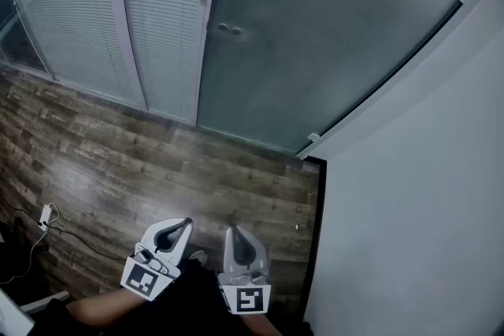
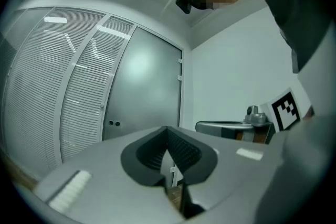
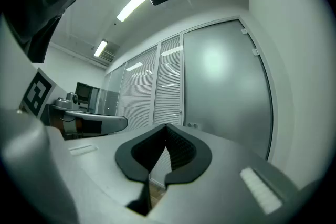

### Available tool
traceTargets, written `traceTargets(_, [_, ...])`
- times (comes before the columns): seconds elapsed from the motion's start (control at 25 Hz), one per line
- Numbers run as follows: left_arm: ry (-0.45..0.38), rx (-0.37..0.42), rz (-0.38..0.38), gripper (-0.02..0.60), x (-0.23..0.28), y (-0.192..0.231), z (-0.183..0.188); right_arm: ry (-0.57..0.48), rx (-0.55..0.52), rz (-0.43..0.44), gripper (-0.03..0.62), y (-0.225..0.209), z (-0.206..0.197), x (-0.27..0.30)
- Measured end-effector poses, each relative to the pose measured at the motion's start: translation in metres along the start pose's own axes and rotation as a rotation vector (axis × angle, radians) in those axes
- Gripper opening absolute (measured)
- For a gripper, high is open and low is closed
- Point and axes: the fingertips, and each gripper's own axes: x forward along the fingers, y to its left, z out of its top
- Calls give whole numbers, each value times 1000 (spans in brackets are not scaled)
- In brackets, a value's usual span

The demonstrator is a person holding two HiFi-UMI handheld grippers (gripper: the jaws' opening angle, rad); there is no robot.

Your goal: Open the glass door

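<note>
Head view: closed glass door (image 1: 331,35)

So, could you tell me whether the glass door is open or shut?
Shut: the door lies flush with the frame beside it, with no gap showing.

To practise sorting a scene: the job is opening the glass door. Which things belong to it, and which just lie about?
Job: frosted grey glass door; its two small round fittings; left gripper, right gripper, both shut, empty.
Lying about: white plug with cable on brown wood floor; white slatted blinds.
</note>
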Motion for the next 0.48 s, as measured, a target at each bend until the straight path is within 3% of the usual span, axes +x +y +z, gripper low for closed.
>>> traceTargets(0.48, [-2, -9, 43, 0, -11, -1, -5, 16, 8, 8, 2, -4, -8, -13])
